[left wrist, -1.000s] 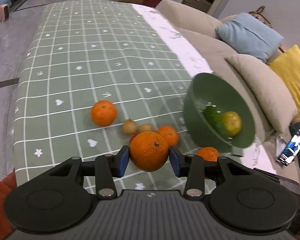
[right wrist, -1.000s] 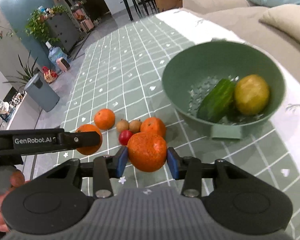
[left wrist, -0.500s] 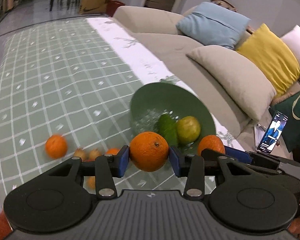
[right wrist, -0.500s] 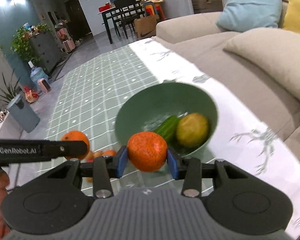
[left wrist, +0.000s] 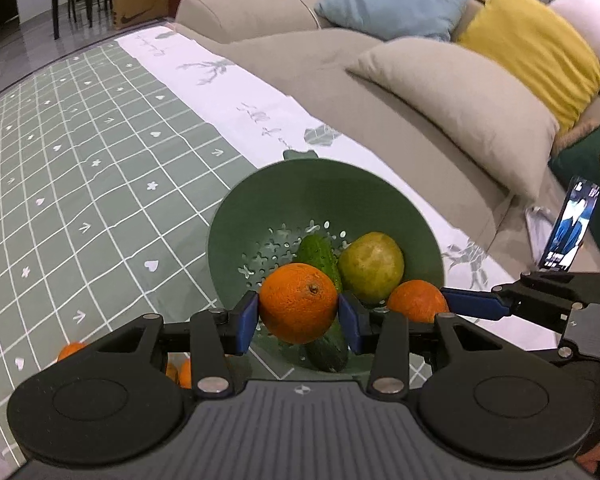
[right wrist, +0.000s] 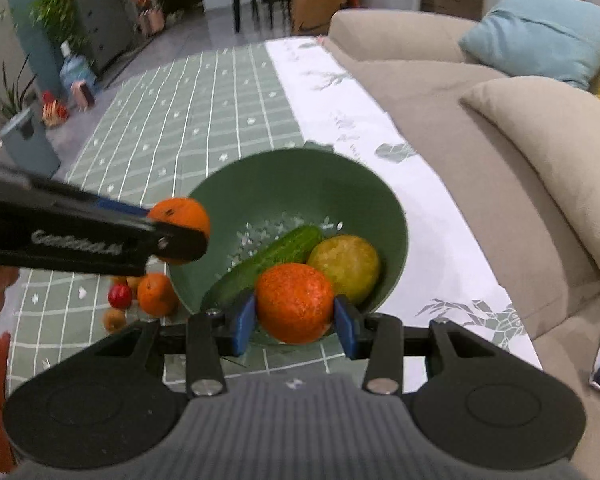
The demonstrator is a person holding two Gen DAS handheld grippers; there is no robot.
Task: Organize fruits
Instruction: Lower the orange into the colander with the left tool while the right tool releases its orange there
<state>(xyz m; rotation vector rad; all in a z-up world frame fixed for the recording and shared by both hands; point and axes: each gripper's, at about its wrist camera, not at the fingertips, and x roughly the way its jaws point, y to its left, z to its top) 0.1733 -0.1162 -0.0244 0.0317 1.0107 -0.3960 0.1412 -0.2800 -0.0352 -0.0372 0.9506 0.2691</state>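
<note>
Left hand-held gripper (left wrist: 299, 318) clamped on an orange (left wrist: 298, 302), right hand-held gripper (right wrist: 294, 322) clamped on a mandarin (right wrist: 294, 302) | both over green colander (left wrist: 260, 196) holding cucumber (left wrist: 318, 252) and yellow-green fruit (left wrist: 371, 266) | several fruits (right wrist: 156, 294) left on desk (left wrist: 80, 160).

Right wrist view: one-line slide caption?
Right claw grips an orange over the green colander holding a cucumber; left claw brings another orange.
</note>
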